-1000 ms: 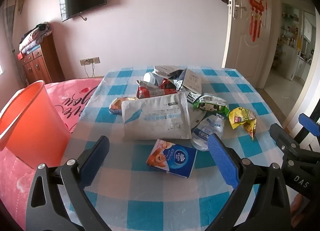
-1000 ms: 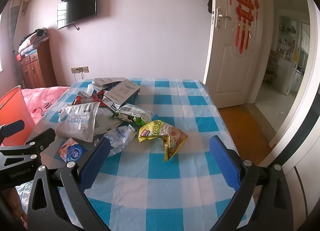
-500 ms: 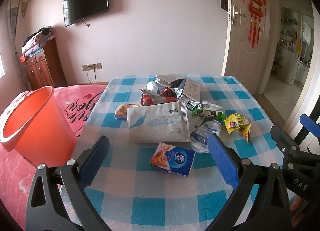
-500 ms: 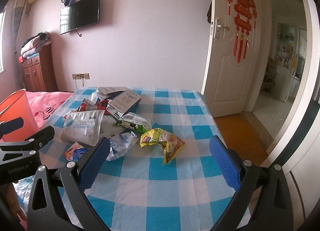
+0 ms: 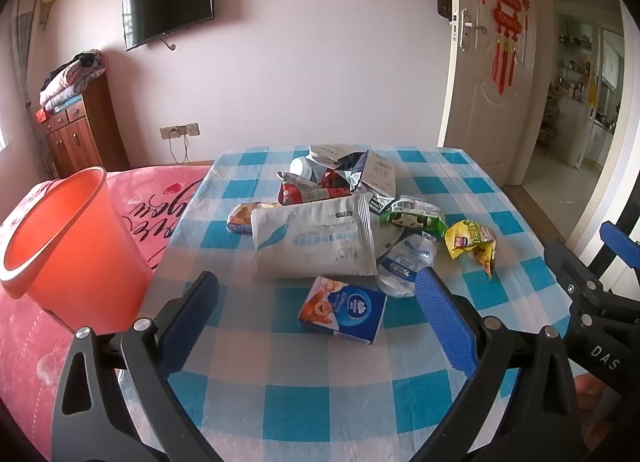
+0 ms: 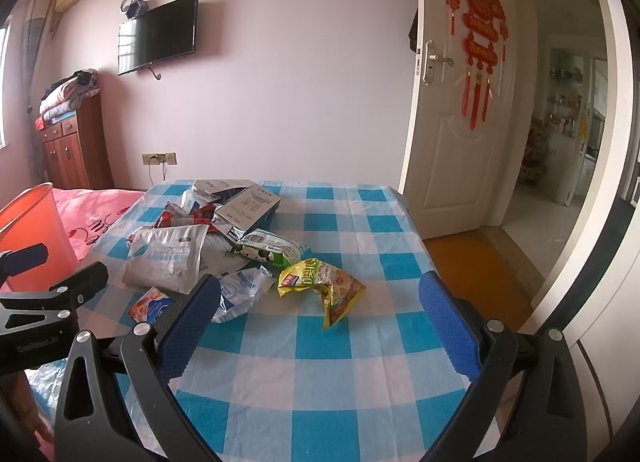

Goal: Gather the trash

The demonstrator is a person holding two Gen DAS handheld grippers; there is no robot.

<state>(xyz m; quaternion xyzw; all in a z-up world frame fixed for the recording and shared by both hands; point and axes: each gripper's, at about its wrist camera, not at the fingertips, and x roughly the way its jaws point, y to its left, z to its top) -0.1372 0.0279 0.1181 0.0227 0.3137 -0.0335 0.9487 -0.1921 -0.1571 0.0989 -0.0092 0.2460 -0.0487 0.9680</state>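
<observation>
A pile of trash lies on the blue-checked table (image 5: 320, 394): a large white pouch (image 5: 316, 242), a small blue carton (image 5: 344, 312), a crushed clear bottle (image 5: 406, 264), a green wrapper (image 5: 414, 216) and a yellow snack bag (image 5: 474, 240). An orange bucket (image 5: 60, 246) stands left of the table. My left gripper (image 5: 316, 322) is open and empty, above the near table edge before the carton. My right gripper (image 6: 320, 326) is open and empty, just short of the yellow snack bag (image 6: 324, 284).
A grey box (image 6: 248, 208) and red wrappers (image 5: 316, 192) lie at the pile's far side. A pink bed (image 5: 160, 202) lies behind the bucket. A wooden dresser (image 5: 80, 134) stands at the left wall. An open white door (image 6: 460, 122) is to the right.
Both grippers have pulled back and risen a little, so the table and trash look smaller and lower. More of the bucket shows at left. Nothing was grasped.
</observation>
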